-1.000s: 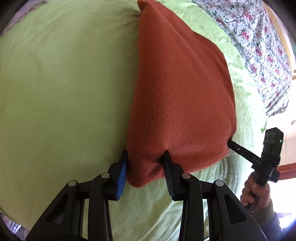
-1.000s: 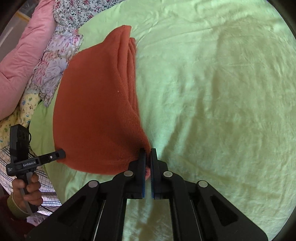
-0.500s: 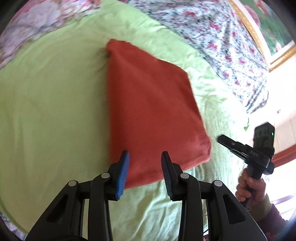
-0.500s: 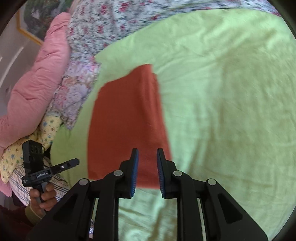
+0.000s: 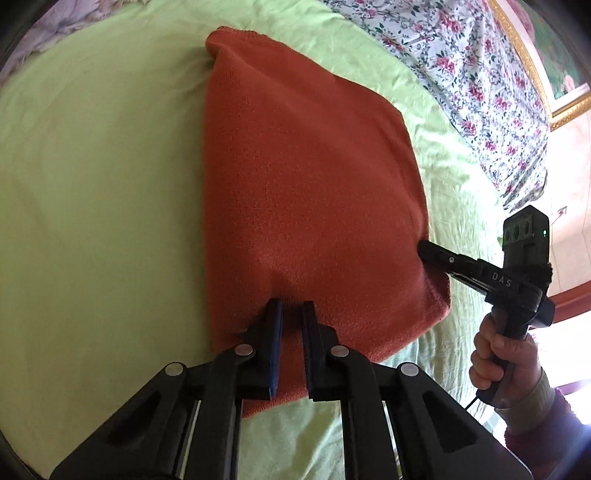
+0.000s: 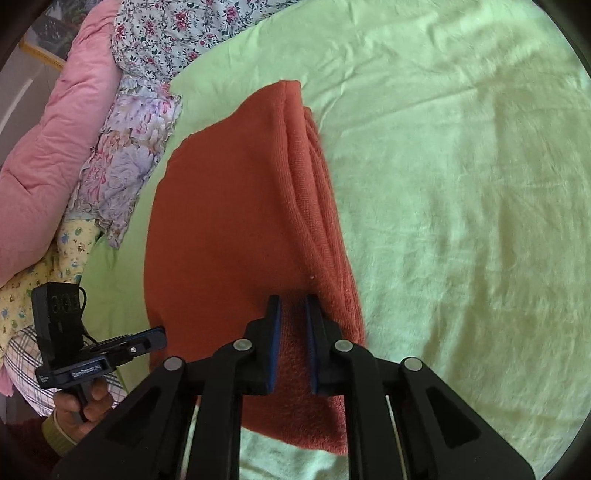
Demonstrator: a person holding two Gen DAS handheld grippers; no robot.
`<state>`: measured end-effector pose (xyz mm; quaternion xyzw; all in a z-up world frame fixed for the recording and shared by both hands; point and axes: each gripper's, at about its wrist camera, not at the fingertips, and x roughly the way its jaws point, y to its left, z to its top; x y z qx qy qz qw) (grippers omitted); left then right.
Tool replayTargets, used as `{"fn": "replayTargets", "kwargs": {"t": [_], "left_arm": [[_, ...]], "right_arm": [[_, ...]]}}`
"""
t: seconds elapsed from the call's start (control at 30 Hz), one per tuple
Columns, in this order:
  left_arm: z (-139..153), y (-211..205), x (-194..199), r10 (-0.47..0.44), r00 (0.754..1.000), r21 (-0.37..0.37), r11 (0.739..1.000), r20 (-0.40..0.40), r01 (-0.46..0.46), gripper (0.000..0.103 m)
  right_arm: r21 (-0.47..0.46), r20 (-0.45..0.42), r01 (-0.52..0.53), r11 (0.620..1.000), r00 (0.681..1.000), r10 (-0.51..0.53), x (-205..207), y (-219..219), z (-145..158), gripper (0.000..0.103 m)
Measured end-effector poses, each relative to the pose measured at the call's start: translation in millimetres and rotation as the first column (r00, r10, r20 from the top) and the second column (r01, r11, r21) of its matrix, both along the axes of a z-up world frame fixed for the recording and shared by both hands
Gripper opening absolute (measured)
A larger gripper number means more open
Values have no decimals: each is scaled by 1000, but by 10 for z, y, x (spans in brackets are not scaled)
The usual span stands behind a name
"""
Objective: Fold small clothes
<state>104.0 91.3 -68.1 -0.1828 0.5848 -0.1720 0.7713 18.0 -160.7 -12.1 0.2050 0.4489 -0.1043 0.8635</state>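
I see a rust-orange knitted garment (image 5: 306, 192) lying folded on the green bedsheet (image 5: 92, 177), its layered edges stacked along one side in the right wrist view. My left gripper (image 5: 291, 317) has just been closing its jaws, and they now pinch a ridge of the near hem, standing narrow. My right gripper (image 6: 293, 314) has also just been closing its jaws, which clamp a fold of the same cloth. "DAS" reads on the right gripper's body; the left one's label is too small to read. Floral bedding (image 6: 162, 33) and a pink quilt (image 6: 55, 122) lie beside it.
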Motion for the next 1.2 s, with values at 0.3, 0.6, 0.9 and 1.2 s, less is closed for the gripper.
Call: {"fn": "replayTargets", "kwargs": {"t": [0.3,0.6,0.9,1.2], "left_arm": [[247,-25,-312,-58,998,65,996,29,56,28],[373,59,-616,-122,990,187,976,70,107,35],[471,235,-778,-176,978,194,969,110,153,41],[543,317,-606,-110,985,197,977,130,83,47]], "right_arm": [[-11,34,0,1000,999,0,-240,296,288,16],[-59,40,4,998,999,-1,-573,721,285,40],[-79,52,82,994,996,-78,-867,926,89,40],[-151,110,120,981,988,-104,-588,757,325,40]]}}
